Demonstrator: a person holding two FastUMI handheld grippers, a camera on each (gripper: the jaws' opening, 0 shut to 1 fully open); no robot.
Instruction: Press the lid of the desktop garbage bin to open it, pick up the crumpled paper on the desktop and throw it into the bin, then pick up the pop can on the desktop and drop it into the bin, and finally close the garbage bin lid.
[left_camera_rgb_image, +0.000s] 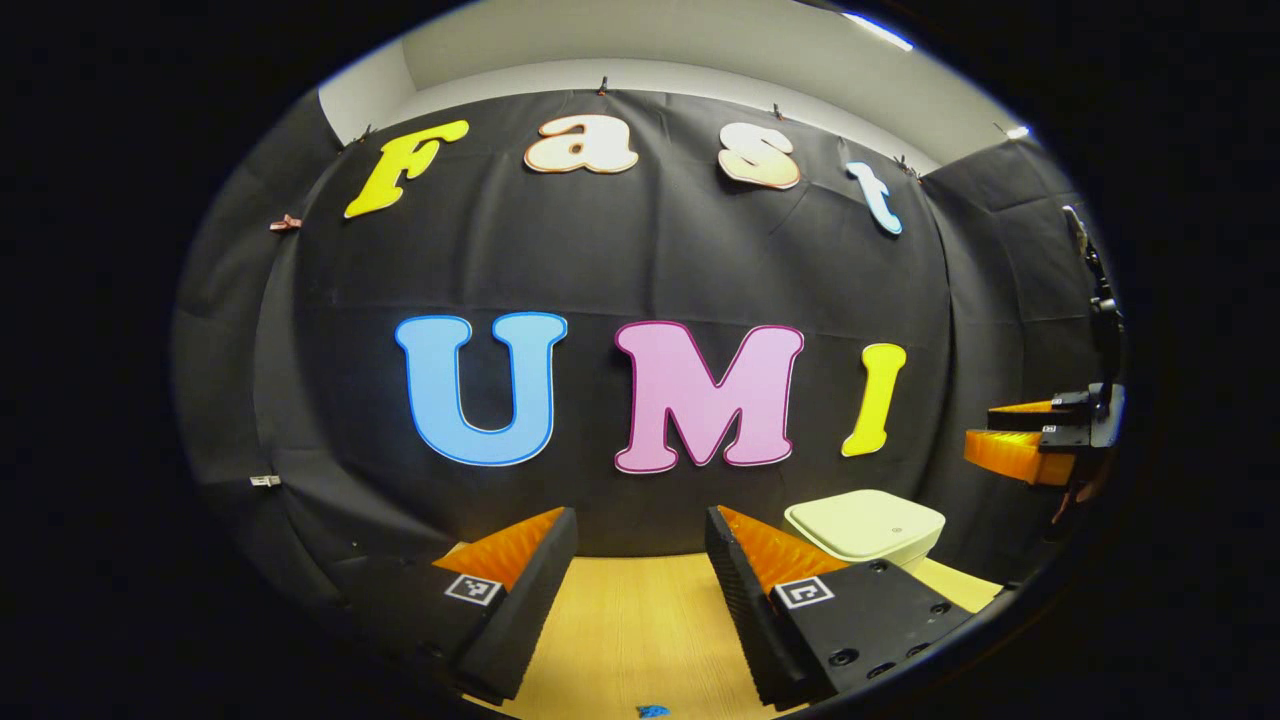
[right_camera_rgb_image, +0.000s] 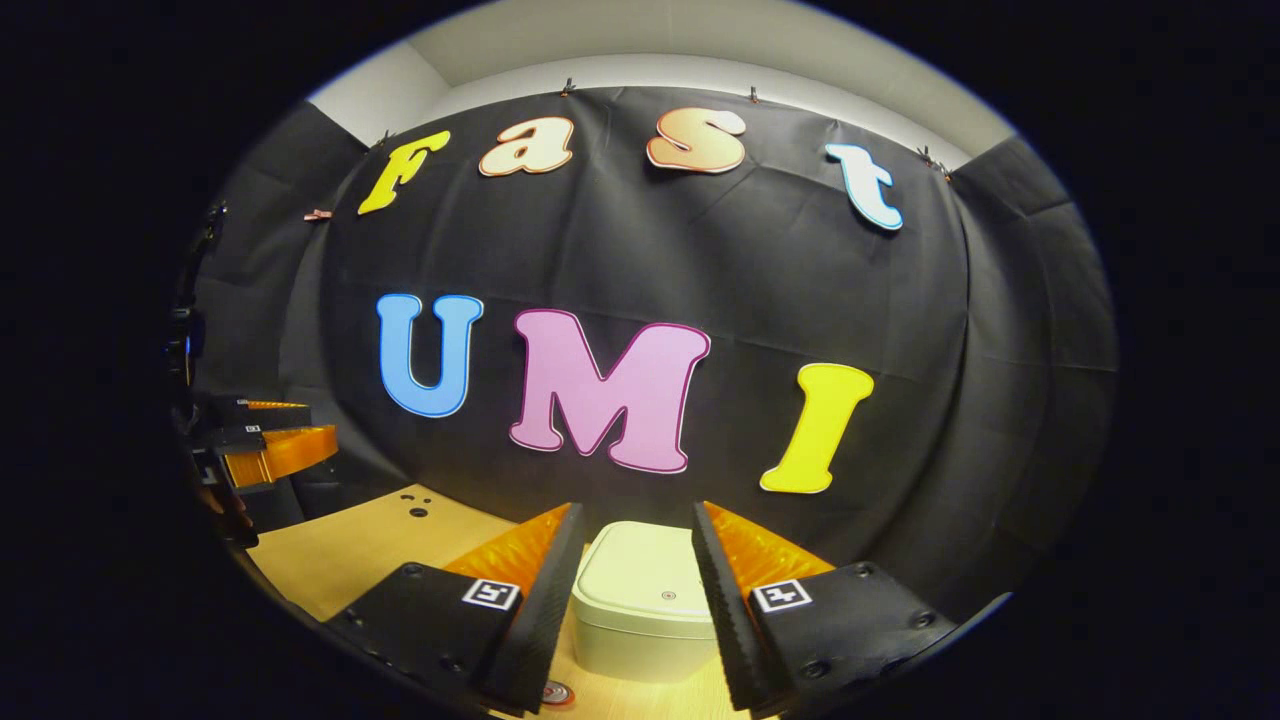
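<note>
Wooden tabletop (right_camera_rgb_image: 340, 560) is being viewed from above by both grippers. The garbage bin (right_camera_rgb_image: 645, 600), lid shut, is being framed between the spread, empty jaws of the right gripper (right_camera_rgb_image: 630, 590); a straight push down on the lid centre is advised. Left gripper (left_camera_rgb_image: 640, 590) is being held aside, jaws spread, empty.

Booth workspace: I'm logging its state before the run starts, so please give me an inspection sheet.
Surface: pale wooden table, two small dark holes near its far edge.
Job's things: cream bin upright, lid shut; paper and can: nothing seen.
Clutter: small blue scrap at the near edge; small red-ringed round thing beside the bin.
Grippers: left tool open over bare table; right tool open, bin between its fingers, untouched.
Cables: nothing seen.
Surroundings: black cloth wall, white ceiling above.
</note>
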